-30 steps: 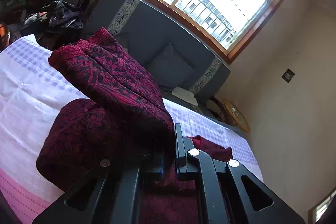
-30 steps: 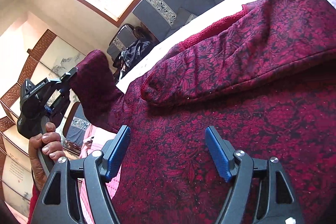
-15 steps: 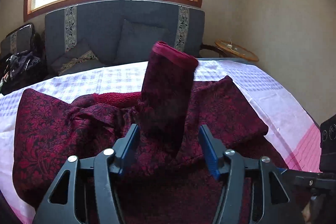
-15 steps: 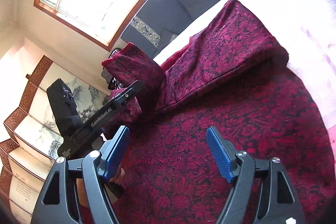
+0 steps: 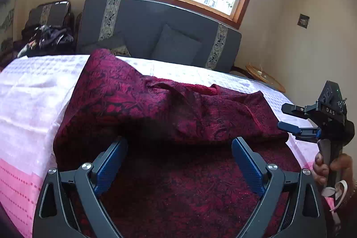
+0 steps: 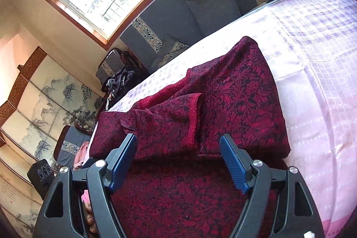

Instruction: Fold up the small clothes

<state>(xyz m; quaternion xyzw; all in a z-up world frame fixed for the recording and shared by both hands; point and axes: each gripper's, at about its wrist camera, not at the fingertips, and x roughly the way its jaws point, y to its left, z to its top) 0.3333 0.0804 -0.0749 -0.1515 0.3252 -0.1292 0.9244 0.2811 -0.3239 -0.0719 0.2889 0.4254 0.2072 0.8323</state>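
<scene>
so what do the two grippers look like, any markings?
Both the left gripper and the right gripper have dark grey, angular plastic frames with triangular cut-outs and silver pivot screws. The fingers carry ribbed blue pads. In the left wrist view, the right gripper's side reads "DAS" in white, and a whitish strap hangs from its handle. No cables or sleeves visible.

Both grippers are black frames with silver screws and ribbed blue pads (image 5: 111,167); the right gripper (image 5: 287,119) bears "DAS" lettering. A white strap hangs under the right hand (image 5: 330,167).
</scene>
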